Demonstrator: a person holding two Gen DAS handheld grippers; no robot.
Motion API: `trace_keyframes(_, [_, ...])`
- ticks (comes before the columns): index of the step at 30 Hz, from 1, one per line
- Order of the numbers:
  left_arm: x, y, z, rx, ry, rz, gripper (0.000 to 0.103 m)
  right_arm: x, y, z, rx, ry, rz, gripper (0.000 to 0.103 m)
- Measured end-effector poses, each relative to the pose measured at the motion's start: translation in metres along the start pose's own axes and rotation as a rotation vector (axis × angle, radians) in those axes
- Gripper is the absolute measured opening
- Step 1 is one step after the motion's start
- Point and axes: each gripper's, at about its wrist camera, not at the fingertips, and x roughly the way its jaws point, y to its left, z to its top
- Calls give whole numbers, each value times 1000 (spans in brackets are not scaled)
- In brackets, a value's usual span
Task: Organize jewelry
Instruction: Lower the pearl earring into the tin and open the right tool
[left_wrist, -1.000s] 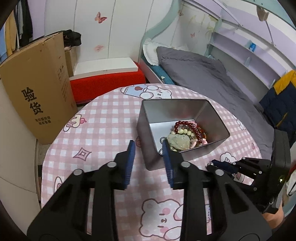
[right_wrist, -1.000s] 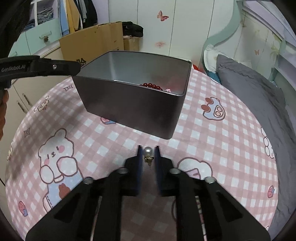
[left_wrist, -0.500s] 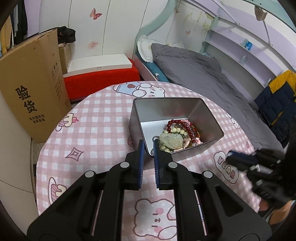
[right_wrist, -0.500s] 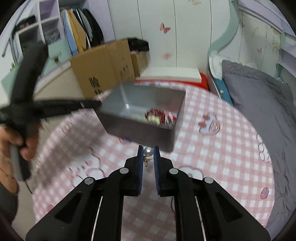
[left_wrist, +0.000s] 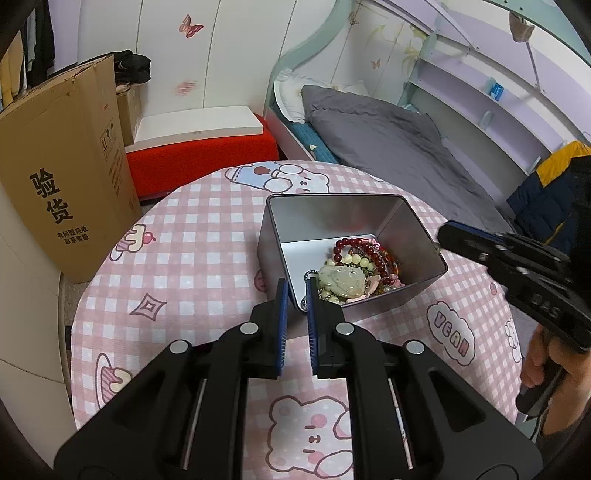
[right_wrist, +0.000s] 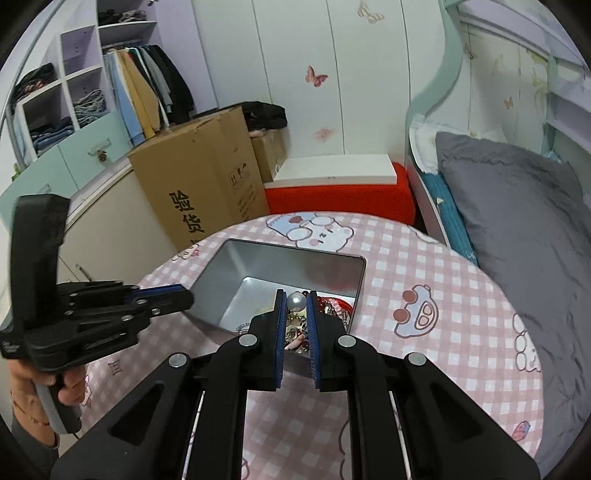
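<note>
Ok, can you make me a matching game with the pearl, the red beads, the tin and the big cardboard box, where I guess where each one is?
Things:
1. pearl earring
2. red bead bracelet
3. metal tin
4. cardboard box

Places:
A. on the floor beside the table
B. pinched by the right gripper above the tin
C. its corner held by the left gripper
D. lying inside the tin

Pairs: 1-B, 2-D, 3-C, 4-A

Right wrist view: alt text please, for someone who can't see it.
The right gripper pinches a pearl earring above an open metal tin of jewelry on a pink checked tablecloth. The left gripper grips the tin's left rim.
</note>
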Motion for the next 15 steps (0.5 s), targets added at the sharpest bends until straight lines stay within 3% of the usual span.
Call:
trace_keyframes(11, [1,2,0,-13,-1,-5,10,3,-5,-5,40,-4,7,10])
trace_keyframes(15, [1,1,0,-16,-9,-7,10,-5,-6,-8,44,-29,5,19])
